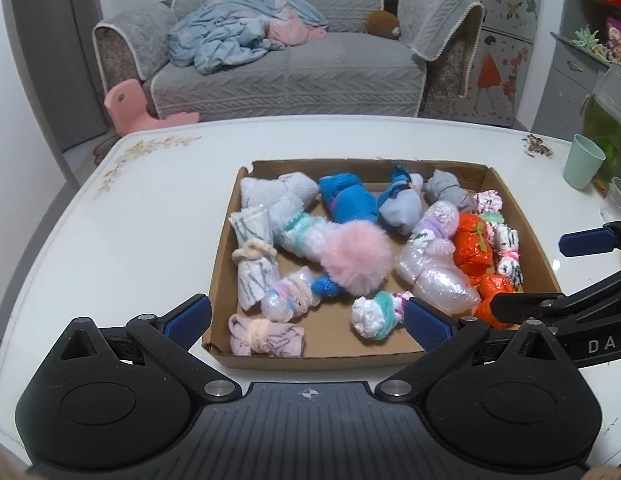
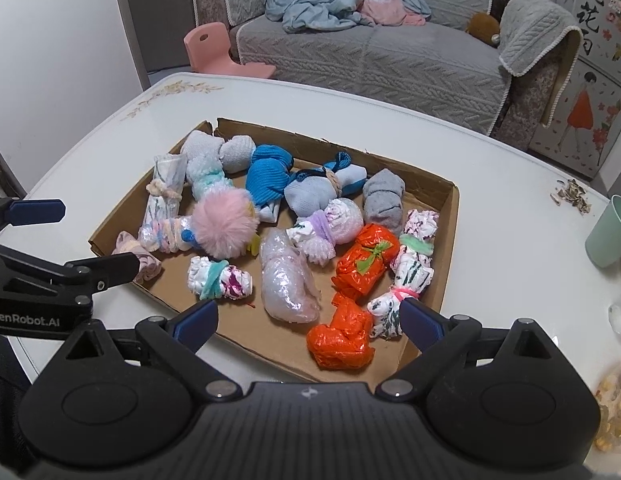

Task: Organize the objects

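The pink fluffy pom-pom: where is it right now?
The pink pom-pom lies near the middle of the cardboard tray in both wrist views, just in front of the blue sock bundle, touched by neither gripper.

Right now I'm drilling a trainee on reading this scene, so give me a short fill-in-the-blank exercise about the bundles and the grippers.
1. The rolled bundles lie in a shallow brown ____ tray on the white table.
2. The fluffy round pompom is ____ in colour.
3. Both the left gripper and the right gripper have their fingers ____, holding nothing.
4. The pale green cup stands ____ the tray.

Missing words: cardboard; pink; open; outside
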